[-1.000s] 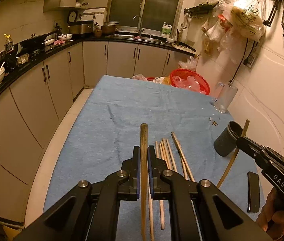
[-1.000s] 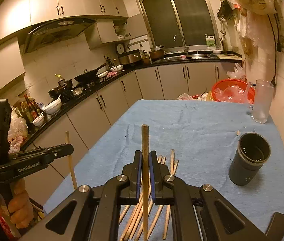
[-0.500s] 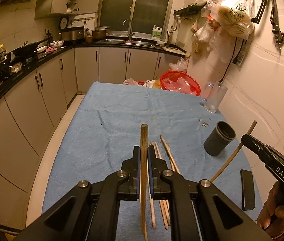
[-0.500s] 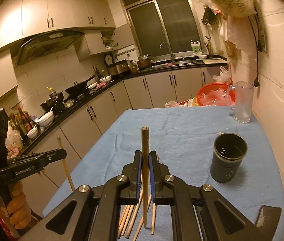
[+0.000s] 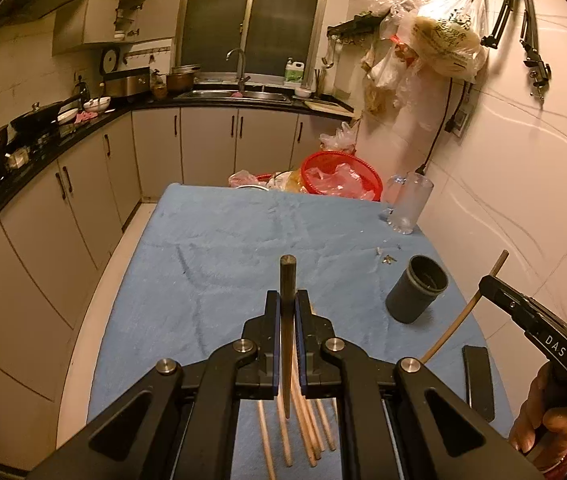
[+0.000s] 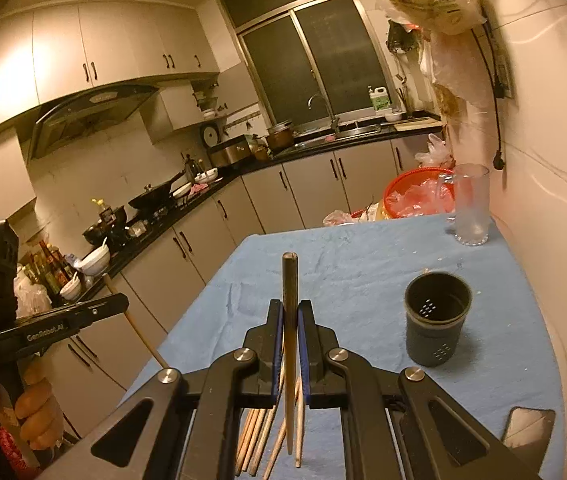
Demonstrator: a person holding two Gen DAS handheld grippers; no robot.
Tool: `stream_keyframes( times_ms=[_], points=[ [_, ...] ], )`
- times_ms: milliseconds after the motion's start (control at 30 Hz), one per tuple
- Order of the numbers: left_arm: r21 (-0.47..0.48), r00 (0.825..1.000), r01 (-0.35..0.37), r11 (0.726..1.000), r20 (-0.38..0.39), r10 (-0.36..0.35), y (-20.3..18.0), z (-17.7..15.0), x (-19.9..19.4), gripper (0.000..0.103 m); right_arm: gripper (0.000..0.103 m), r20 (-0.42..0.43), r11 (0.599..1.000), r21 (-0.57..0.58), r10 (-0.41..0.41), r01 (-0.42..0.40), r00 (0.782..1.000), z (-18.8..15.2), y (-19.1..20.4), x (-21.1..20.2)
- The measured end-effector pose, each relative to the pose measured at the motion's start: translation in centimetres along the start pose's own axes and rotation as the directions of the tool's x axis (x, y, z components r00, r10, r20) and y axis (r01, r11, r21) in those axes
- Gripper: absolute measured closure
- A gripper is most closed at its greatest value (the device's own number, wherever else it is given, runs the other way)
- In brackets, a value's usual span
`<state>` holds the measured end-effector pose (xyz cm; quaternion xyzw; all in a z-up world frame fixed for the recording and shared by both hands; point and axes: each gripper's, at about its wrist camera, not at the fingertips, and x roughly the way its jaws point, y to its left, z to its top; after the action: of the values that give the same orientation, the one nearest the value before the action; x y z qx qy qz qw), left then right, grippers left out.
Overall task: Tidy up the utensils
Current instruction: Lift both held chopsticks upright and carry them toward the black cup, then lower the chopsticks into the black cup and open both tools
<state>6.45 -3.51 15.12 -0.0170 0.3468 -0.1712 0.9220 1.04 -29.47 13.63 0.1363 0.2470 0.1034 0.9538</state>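
My left gripper [image 5: 287, 300] is shut on a wooden chopstick [image 5: 287, 280] that stands between its pads, above the blue cloth. My right gripper [image 6: 290, 310] is likewise shut on a second chopstick [image 6: 289, 280]. Several loose chopsticks [image 5: 303, 428] lie on the cloth under both grippers, seen again as the chopstick pile [image 6: 259, 436] in the right wrist view. The dark cylindrical utensil holder [image 5: 417, 294] stands upright and empty-looking to the right, shown as the holder [image 6: 437, 322] ahead and right of my right gripper. In the left wrist view the right gripper [image 5: 483, 282] hangs right of the holder with its chopstick slanting down.
A blue cloth [image 5: 243, 240] covers the table. A clear glass mug [image 5: 409, 208] and a red basket [image 5: 341, 176] with plastic bags stand at the far right end. A black flat object [image 5: 477, 376] lies near the right edge. Cabinets line the left; a wall is on the right.
Both grippers have risen and drawn back from the table with their chopsticks still held. The holder and loose chopsticks now sit lower and smaller in both views.
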Motion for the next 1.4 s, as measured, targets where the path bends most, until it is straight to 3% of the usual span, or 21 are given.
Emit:
stream_keyframes(
  times_ms=[333, 733, 1067, 1400],
  points=[
    [0.047, 0.994, 0.105, 0.993, 0.013, -0.106, -4.8, 5.0, 0.6, 0.096, 0.096, 0.099, 0.996, 0.072, -0.068, 0.061, 0.993, 4.8, -4.3, -3.5],
    [0.085, 0.972, 0.217, 0.973, 0.075, -0.223, -12.6, 12.1, 2.5, 0.096, 0.096, 0.225, 0.969, 0.122, -0.237, 0.214, 0.945, 12.0, -9.1, -4.7],
    [0.074, 0.966, 0.259, 0.963, -0.004, -0.26, -16.9, 14.0, 9.8, 0.096, 0.095, 0.13, 0.957, 0.146, -0.268, 0.249, 0.955, 13.3, -13.5, 0.8],
    [0.07, 0.967, 0.227, 0.971, -0.136, -0.216, -17.8, 11.8, 16.5, 0.096, 0.095, -0.023, 0.959, 0.148, -0.241, 0.242, 0.97, 10.1, -16.1, 6.7]
  ],
)
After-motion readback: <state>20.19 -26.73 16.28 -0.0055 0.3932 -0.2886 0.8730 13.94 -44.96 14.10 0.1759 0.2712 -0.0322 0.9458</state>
